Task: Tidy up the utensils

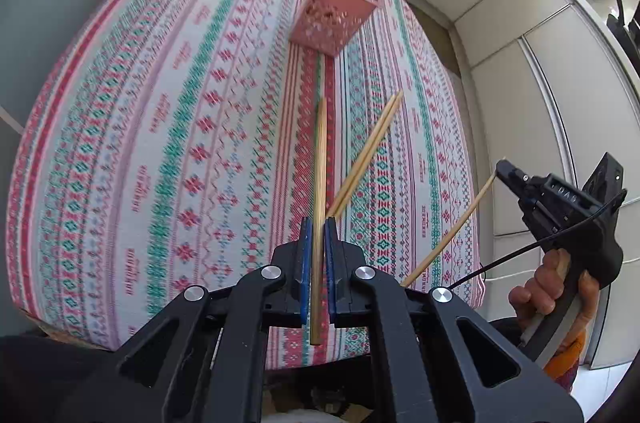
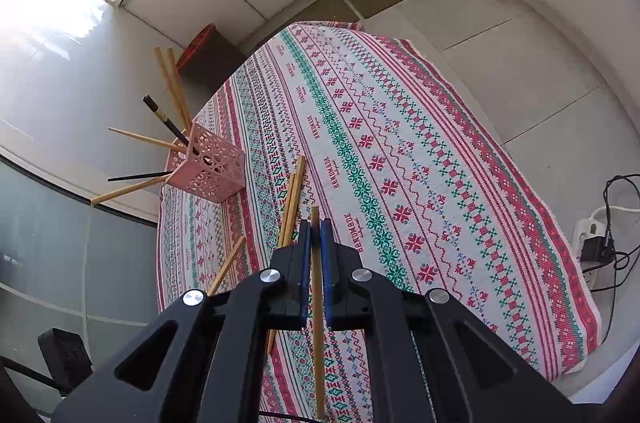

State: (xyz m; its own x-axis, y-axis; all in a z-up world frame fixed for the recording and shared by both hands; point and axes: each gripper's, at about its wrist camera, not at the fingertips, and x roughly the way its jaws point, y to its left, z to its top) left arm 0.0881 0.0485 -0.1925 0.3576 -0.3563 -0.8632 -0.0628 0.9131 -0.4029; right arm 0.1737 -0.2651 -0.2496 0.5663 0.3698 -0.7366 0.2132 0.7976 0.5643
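Note:
In the left wrist view my left gripper [image 1: 319,223] is shut on a wooden chopstick [image 1: 319,151] that points away along the fingers. A pair of wooden chopsticks [image 1: 370,151] lies on the patterned tablecloth [image 1: 160,103] just right of it. The pink perforated holder [image 1: 334,17] stands at the far end with wooden and black chopsticks leaning out. At the right, a hand holds my right gripper [image 1: 502,170], shut on a chopstick [image 1: 452,223] that hangs down towards the table edge. In the right wrist view my right gripper [image 2: 316,223] clamps that chopstick [image 2: 318,303]; the pair [image 2: 294,191] and the holder [image 2: 212,169] lie ahead to the left.
White cabinet panels [image 1: 520,111] stand close along the table's right side. A power strip with a plug and cables [image 2: 592,243] lies on the floor beyond the table's edge. A red round object [image 2: 196,45] sits past the far end. Another wooden stick [image 2: 228,265] shows left of my right gripper.

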